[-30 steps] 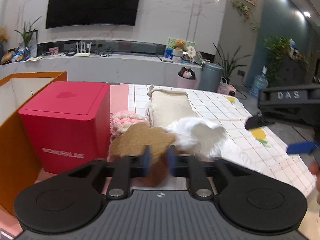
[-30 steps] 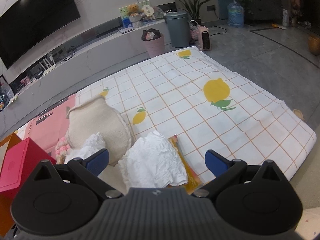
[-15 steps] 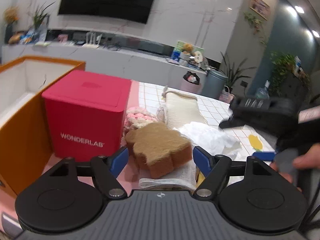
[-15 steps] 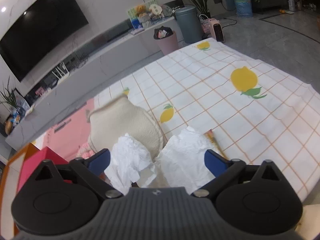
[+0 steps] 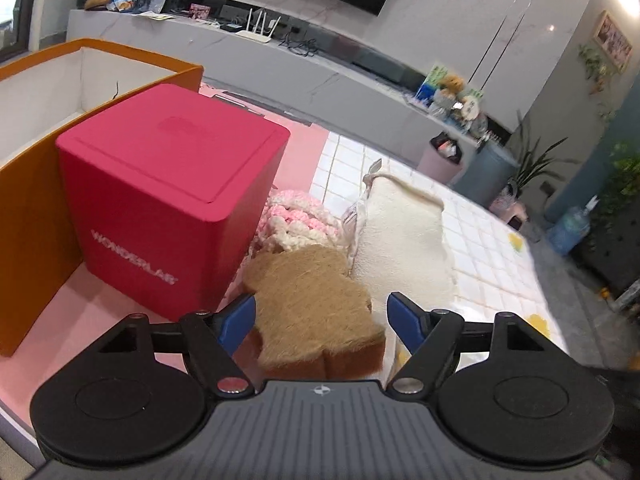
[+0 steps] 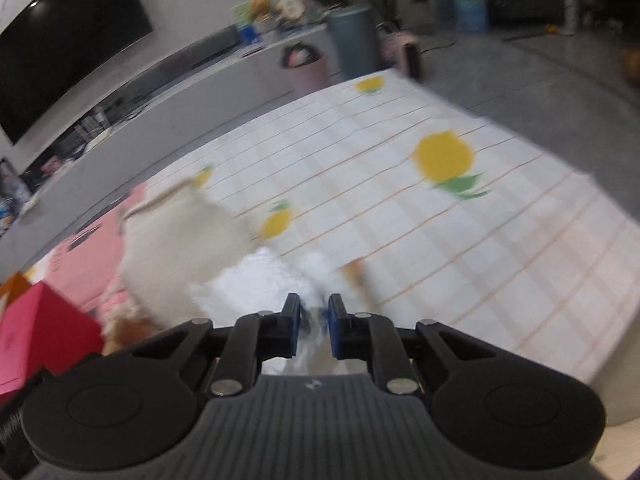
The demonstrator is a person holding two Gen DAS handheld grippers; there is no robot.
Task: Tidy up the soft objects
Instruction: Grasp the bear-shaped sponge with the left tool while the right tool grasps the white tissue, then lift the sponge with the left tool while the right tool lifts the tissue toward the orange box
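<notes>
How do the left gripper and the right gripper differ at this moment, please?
The left gripper is open, its fingers either side of the brown sponge; the right gripper is shut on white tissue. The left view is sharp, the right blurred. Both have blue pads.

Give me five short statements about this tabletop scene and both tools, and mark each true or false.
1. The left tool is open around the brown sponge. True.
2. The right tool is wide open. False: it is shut on the white tissue.
3. The pink box stands beside the orange bin. True.
4. The tablecloth shows strawberries. False: lemons.
5. The cream pad lies inside the orange bin. False: on the tablecloth.
</notes>
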